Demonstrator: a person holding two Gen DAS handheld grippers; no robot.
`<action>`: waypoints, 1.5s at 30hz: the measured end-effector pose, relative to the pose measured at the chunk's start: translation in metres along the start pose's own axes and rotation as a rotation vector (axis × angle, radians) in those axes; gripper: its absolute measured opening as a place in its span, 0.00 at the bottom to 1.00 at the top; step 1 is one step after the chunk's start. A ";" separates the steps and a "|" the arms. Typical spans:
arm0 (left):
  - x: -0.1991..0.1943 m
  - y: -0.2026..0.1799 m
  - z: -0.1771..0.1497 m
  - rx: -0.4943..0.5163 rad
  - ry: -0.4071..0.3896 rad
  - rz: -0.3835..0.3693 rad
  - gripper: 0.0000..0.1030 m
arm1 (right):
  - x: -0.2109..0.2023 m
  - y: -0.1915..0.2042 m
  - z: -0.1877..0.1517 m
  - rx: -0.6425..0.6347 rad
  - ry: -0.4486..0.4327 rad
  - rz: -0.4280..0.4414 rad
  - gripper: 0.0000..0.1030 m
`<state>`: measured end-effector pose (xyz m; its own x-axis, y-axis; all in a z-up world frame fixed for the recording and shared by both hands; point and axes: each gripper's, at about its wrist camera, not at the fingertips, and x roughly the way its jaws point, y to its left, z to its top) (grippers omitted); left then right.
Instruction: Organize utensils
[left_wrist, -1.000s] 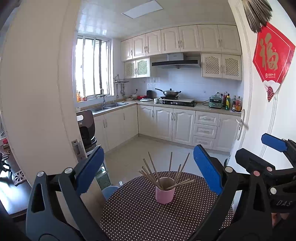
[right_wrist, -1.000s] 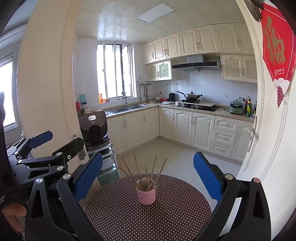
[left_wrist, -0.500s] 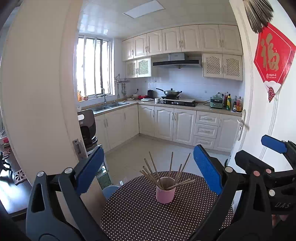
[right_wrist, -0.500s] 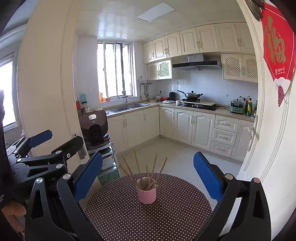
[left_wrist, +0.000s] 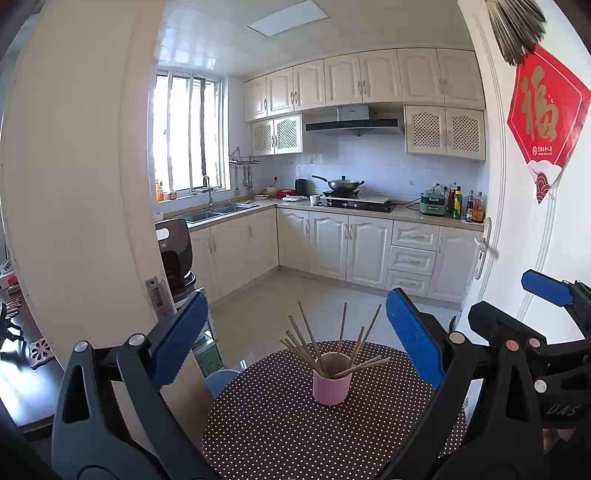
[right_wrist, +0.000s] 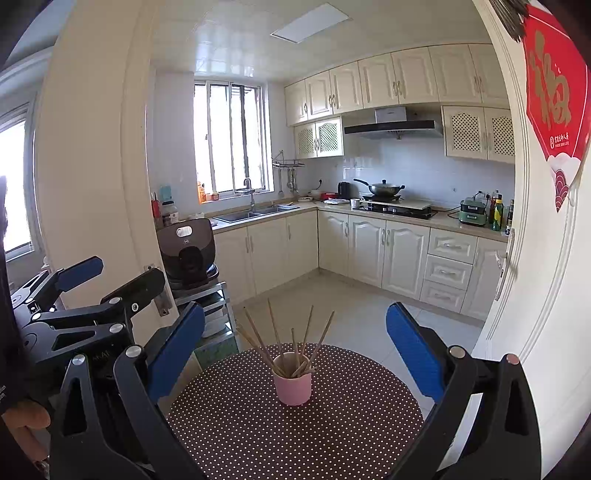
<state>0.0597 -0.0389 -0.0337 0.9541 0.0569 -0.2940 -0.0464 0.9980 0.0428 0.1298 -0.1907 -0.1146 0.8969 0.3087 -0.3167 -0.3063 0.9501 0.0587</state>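
Kitchen interior seen through an open doorway, with cream cabinets (left_wrist: 332, 243) running along the far and left walls, a window (left_wrist: 186, 129) over the sink (left_wrist: 218, 211), and a wok (left_wrist: 341, 182) on the hob beneath a range hood (left_wrist: 354, 123). White door (left_wrist: 524, 206) standing open at right, bearing a red diamond-shaped paper decoration (left_wrist: 545, 110). Round table (left_wrist: 280, 435) in the foreground, covered by a dark cloth with white polka dots. Left gripper (left_wrist: 295, 339) framing the lower part of its own view, its two blue-padded fingers (left_wrist: 181, 336) spread wide apart and holding nothing; the same tool appears at the left edge of the right wrist view. Right gripper (right_wrist: 295, 343) likewise held above the near side of the table, jaws wide apart and empty, with a fingertip of the person's hand (right_wrist: 26, 415) visible at lower left. Black countertop appliance (right_wrist: 188, 251) resting on a small rack just beside the door frame. Pink cup (left_wrist: 331, 380) standing upright on the table, toward its far half, lying between the fingers of each gripper in both views but well beyond them and untouched. Wooden chopsticks (left_wrist: 343, 325) standing in the cup, fanned outward at differing angles, several leaning left and one lying almost flat across the rim toward the right.
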 end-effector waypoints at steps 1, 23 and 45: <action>0.000 0.000 0.000 0.001 0.000 0.001 0.93 | 0.000 0.000 0.000 0.000 0.001 0.000 0.92; 0.000 0.004 0.001 0.006 -0.002 0.000 0.93 | -0.001 -0.004 0.000 -0.005 0.008 -0.007 0.92; 0.002 0.006 -0.003 0.003 0.002 0.002 0.93 | 0.000 -0.004 0.000 -0.005 0.014 -0.005 0.92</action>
<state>0.0604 -0.0332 -0.0368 0.9536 0.0585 -0.2955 -0.0469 0.9978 0.0464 0.1307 -0.1945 -0.1148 0.8941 0.3029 -0.3300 -0.3029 0.9516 0.0526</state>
